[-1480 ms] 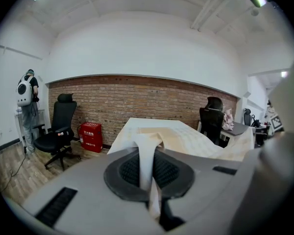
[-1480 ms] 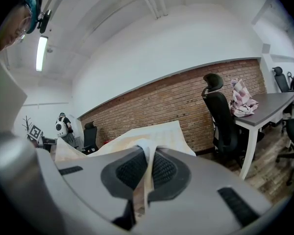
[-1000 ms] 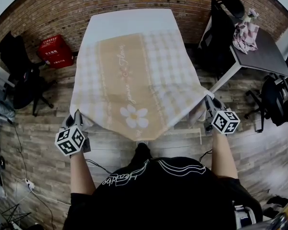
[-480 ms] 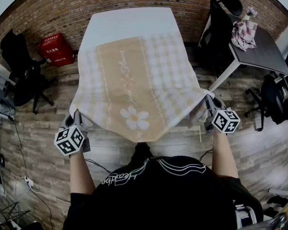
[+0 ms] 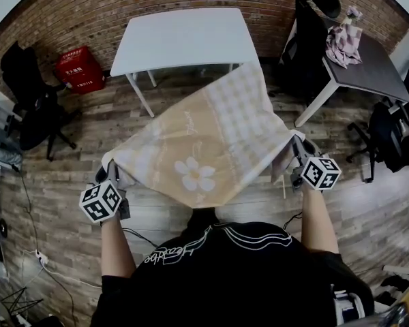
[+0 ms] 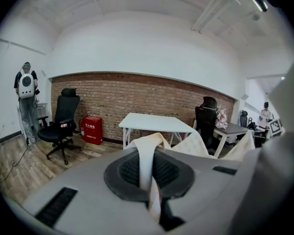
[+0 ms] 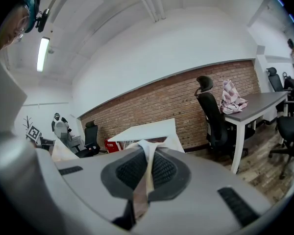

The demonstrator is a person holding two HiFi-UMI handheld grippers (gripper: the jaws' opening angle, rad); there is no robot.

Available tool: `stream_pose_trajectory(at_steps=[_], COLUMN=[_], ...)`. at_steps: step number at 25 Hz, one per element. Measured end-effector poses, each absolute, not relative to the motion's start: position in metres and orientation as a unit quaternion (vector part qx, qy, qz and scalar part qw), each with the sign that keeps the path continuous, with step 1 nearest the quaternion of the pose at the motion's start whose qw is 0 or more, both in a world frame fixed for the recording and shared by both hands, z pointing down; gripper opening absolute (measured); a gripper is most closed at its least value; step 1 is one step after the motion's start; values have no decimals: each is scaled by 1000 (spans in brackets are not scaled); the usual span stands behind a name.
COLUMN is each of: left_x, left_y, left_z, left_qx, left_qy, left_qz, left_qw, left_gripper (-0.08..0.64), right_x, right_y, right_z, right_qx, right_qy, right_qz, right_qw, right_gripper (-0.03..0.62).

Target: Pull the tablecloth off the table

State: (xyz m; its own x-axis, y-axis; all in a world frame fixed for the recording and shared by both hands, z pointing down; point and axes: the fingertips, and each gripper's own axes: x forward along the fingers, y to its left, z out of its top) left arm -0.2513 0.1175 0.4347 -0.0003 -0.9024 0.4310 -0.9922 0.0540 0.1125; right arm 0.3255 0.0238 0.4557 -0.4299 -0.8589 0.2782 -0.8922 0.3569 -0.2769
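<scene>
Now the left tool is clamped tight on the cloth's near-left corner, and the right tool on the near-right one — fabric pinched between the pads in both. The cloth hangs spread between them above the floor, off the white surface — far corner near its front edge.

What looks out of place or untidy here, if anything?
The tablecloth is not on the white table: it hangs slack in the air, pinched by the left gripper and the right gripper. A crumpled pink cloth lies on the grey desk. Nothing looks spilled or broken.
</scene>
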Motion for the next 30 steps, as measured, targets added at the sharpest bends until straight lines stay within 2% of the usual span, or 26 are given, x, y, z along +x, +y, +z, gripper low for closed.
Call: stream_pose_trajectory(at_steps=[30], left_x=[-251], left_y=[148], left_z=[428], left_qx=[678], left_qy=[-701], left_qz=[91], left_qw=[201], left_gripper=[8], right_x=[348], right_y=[65], right_z=[455], right_qx=[553], right_qy=[-809], right_qz=[196], right_qw=[49], right_gripper=[-3])
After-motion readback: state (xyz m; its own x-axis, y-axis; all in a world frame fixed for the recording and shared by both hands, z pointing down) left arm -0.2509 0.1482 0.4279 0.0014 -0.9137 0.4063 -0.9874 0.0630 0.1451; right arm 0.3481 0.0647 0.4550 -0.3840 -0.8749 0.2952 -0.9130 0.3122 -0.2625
